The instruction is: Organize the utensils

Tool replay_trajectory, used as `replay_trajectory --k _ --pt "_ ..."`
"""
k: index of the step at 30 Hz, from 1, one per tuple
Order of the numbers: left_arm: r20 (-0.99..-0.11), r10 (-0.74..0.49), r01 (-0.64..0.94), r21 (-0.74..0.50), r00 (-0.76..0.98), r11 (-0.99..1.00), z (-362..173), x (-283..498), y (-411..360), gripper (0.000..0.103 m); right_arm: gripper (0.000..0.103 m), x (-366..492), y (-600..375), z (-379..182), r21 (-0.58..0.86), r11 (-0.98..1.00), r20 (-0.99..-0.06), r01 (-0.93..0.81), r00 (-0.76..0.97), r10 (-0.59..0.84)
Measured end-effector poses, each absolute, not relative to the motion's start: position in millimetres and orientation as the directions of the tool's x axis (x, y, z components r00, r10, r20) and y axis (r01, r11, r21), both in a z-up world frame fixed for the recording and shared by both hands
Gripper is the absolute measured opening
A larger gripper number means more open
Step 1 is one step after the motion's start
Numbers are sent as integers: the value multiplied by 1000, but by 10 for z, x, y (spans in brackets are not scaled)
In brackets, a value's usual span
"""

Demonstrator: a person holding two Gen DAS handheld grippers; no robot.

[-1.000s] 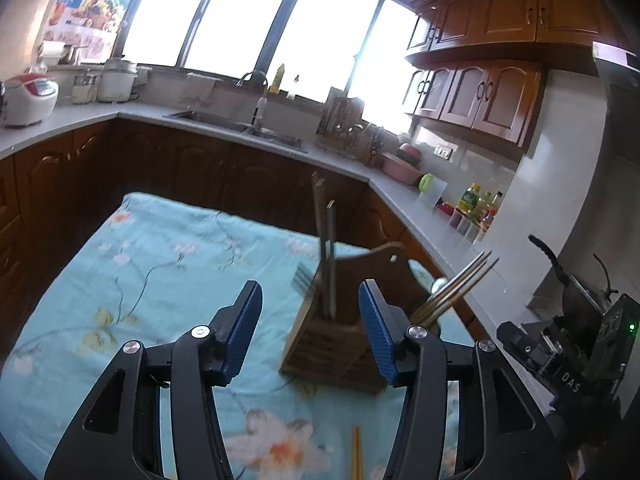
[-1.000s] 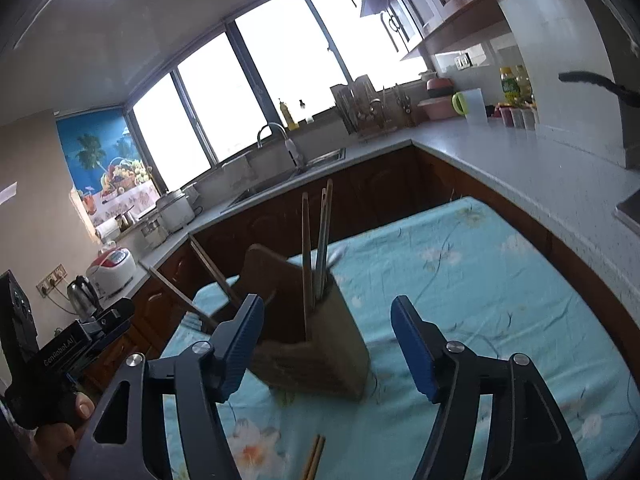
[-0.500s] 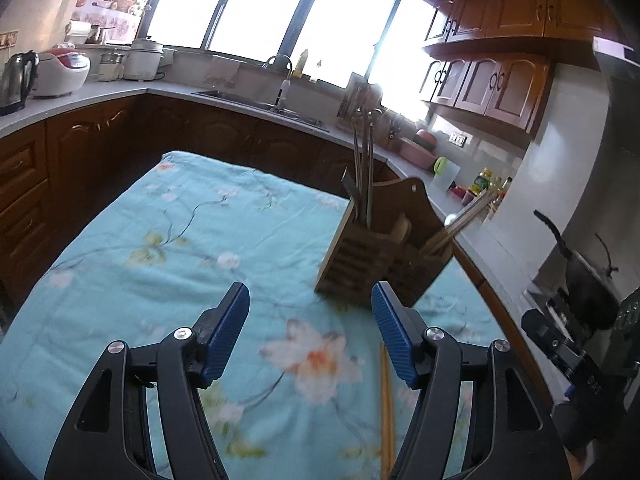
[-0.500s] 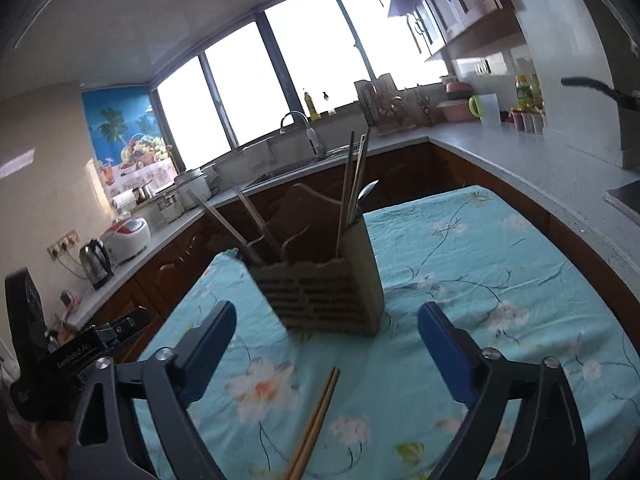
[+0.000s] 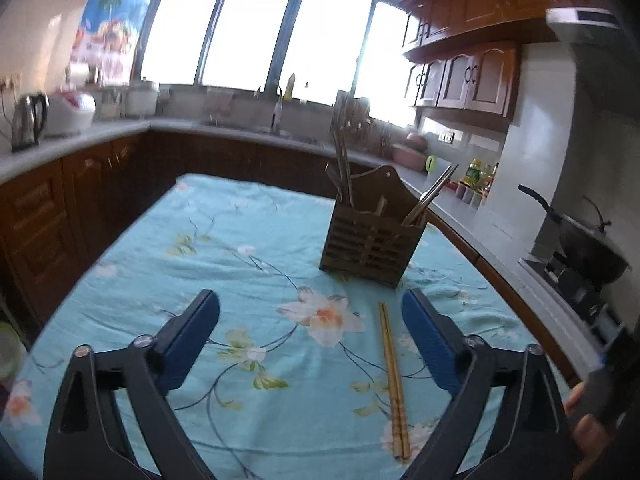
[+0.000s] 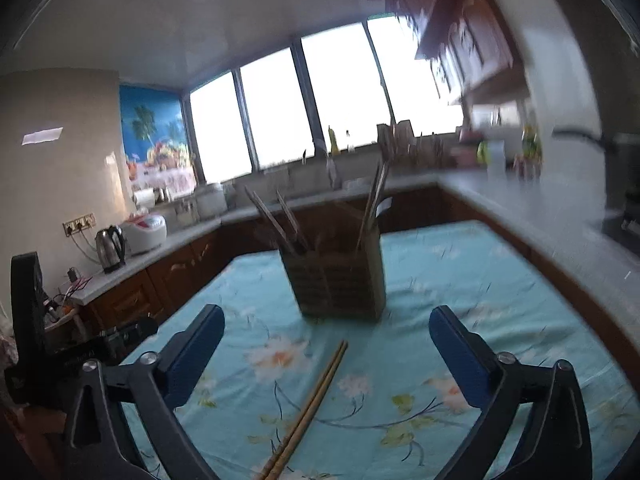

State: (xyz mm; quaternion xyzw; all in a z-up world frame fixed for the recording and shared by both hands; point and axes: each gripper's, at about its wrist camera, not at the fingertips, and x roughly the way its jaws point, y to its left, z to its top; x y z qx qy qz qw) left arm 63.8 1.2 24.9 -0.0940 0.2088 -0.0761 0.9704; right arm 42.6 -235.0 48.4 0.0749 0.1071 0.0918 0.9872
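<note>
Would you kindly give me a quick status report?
Both tongs, left and right, open, empty. Chopsticks loose on tablecloth, short of wooden utensil holder. Nothing in the way.

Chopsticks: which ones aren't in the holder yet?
The bamboo pair lying flat, side by side, on the floral tablecloth, in front of the wooden holder. All other utensils stand upright or leaning inside the holder.
</note>
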Motion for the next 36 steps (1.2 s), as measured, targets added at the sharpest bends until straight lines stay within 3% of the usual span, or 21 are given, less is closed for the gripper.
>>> replay_trajectory --k 5,23,36 --pt "-349 -109 70 -123 931 990 98 440 -63 96 103 167 -2255 365 77 989 -127 -124 983 133" --pt "-361 -29 7 -63 932 998 -225 378 -35 96 103 147 -2383 -64 64 997 -229 -48 972 62" --pt "-351 -30 24 -23 936 999 -266 340 -135 96 103 144 -2403 -136 59 998 -246 -33 968 47"
